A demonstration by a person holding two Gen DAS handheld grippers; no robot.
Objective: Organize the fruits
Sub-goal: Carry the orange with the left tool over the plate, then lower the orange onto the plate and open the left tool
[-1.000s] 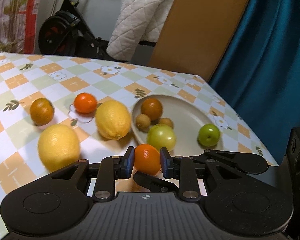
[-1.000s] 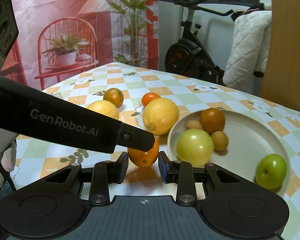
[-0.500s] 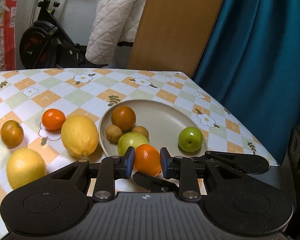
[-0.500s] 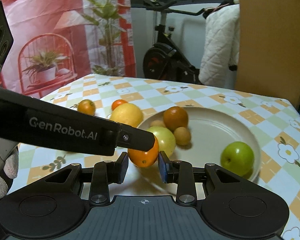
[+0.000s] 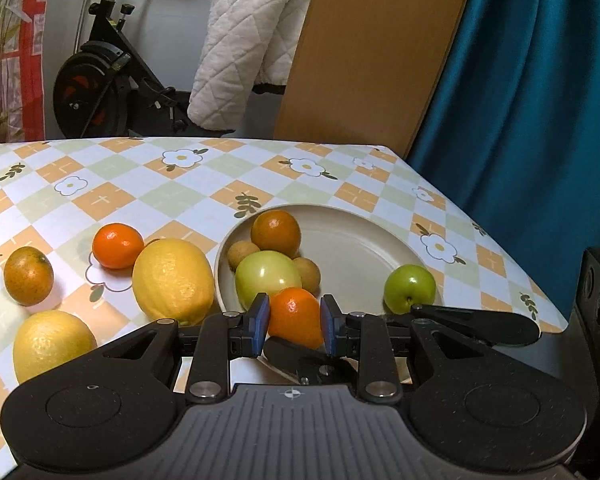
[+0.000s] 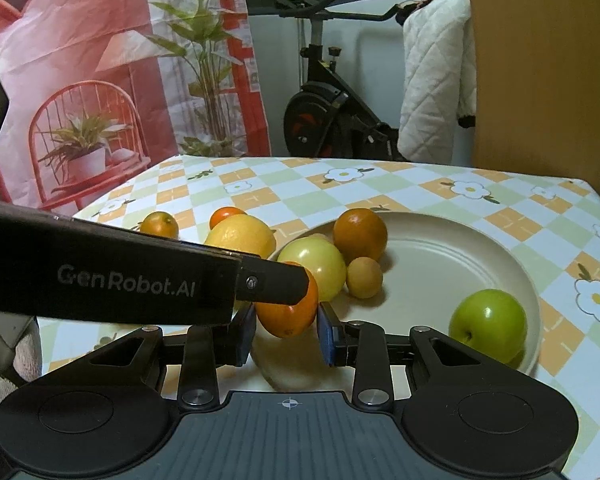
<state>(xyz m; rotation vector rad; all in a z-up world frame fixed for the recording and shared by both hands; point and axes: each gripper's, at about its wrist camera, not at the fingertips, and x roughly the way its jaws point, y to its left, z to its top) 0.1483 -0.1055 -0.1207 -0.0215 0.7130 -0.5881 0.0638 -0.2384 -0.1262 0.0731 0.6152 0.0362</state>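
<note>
Both grippers meet at one orange tangerine (image 5: pixel 295 316) over the near rim of the beige plate (image 5: pixel 364 248). My left gripper (image 5: pixel 295 322) is shut on the tangerine. My right gripper (image 6: pixel 286 330) has a pad on each side of the same tangerine (image 6: pixel 288 312), and the left gripper's finger (image 6: pixel 272 286) crosses in front; whether its pads press the fruit is unclear. The plate (image 6: pixel 440 264) holds a yellow-green apple (image 5: pixel 267 278), a dark orange (image 5: pixel 276 233), two small brown fruits and a green apple (image 5: pixel 409 288).
On the checkered tablecloth left of the plate lie two lemons (image 5: pixel 173 280) (image 5: pixel 52 344), an orange tangerine (image 5: pixel 117 245) and a brownish orange (image 5: pixel 28 275). The table's right edge (image 5: pixel 500 240) runs along a teal curtain. An exercise bike and a wooden board stand behind.
Both grippers have moved right with the tangerine, from beside the lemons to above the plate's near rim. The fruits on the table and plate have stayed put.
</note>
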